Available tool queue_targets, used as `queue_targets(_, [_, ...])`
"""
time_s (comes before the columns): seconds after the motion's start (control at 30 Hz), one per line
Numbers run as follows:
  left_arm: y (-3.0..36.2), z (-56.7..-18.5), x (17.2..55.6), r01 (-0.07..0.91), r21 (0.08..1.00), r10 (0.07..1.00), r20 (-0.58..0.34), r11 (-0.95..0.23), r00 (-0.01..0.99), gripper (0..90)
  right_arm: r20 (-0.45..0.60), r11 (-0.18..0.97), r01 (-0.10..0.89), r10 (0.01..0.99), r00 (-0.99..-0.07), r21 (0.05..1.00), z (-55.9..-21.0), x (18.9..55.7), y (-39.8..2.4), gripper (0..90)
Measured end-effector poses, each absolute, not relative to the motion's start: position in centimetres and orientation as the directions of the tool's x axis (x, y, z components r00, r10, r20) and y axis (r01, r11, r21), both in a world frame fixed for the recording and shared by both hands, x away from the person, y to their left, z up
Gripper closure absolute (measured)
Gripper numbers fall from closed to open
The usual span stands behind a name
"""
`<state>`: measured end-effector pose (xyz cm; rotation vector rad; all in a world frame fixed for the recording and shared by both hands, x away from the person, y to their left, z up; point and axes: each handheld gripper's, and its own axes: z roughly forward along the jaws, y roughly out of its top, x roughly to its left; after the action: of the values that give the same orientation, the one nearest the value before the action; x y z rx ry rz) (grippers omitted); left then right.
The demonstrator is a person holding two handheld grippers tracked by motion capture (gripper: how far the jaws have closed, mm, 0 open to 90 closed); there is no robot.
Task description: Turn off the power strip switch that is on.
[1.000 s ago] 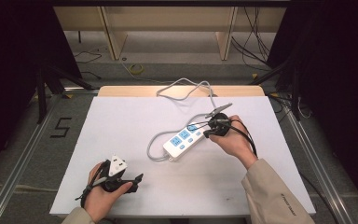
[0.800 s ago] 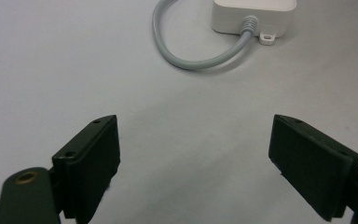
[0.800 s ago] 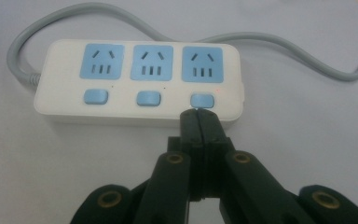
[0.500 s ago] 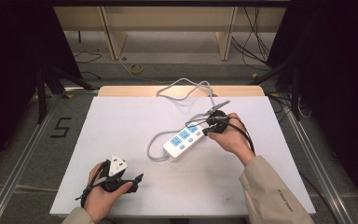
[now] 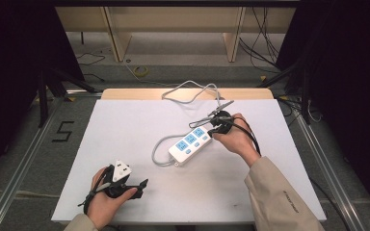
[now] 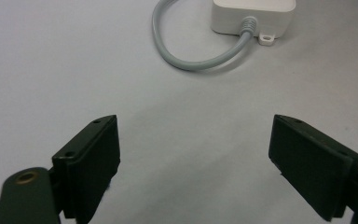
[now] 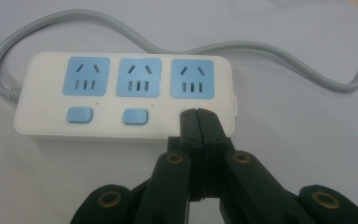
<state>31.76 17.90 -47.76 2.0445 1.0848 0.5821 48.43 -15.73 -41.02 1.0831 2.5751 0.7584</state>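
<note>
Right tool [image 7: 198,114] closed, tips on power strip [image 7: 121,95]; no legible writing

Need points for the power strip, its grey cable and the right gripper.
power strip [image 7: 121,95], right gripper view, white top face between sockets and switches.
grey cable [image 6: 200,63], left gripper view, bottom of the loop by the strip's end.
right gripper [image 7: 198,122], right gripper view, closed jaw tips over the third switch.

Table [image 5: 125,130]: white top, a bare wooden strip along its far edge.
Power strip [image 5: 189,143]: white, three blue sockets, lying flat right of centre.
Cord [image 5: 160,153]: grey, loops from the strip's near end, trails over the far edge.
</note>
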Motion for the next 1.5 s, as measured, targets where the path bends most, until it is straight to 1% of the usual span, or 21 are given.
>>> queue_targets(0.67, [17.9, -47.8, 31.8, 0.506, 0.779, 0.84, 0.049, -0.371, 0.541, 16.1, -0.007, 0.584, 0.619, 0.73, -0.683, 0.525, -41.8, 50.4, -15.0, 90.0])
queue_targets(1.13, [17.9, -47.8, 31.8, 0.506, 0.777, 0.838, 0.048, -0.373, 0.543, 16.0, 0.0, 0.587, 0.643, 0.739, -0.674, 0.492, -42.7, 51.2, -14.8, 90.0])
queue_targets(1.5, [17.8, -47.8, 31.8, 0.506, 0.779, 0.838, 0.045, -0.37, 0.544, 16.0, 0.009, 0.586, 0.65, 0.739, -0.673, 0.484, -42.9, 51.5, -14.6, 90.0])
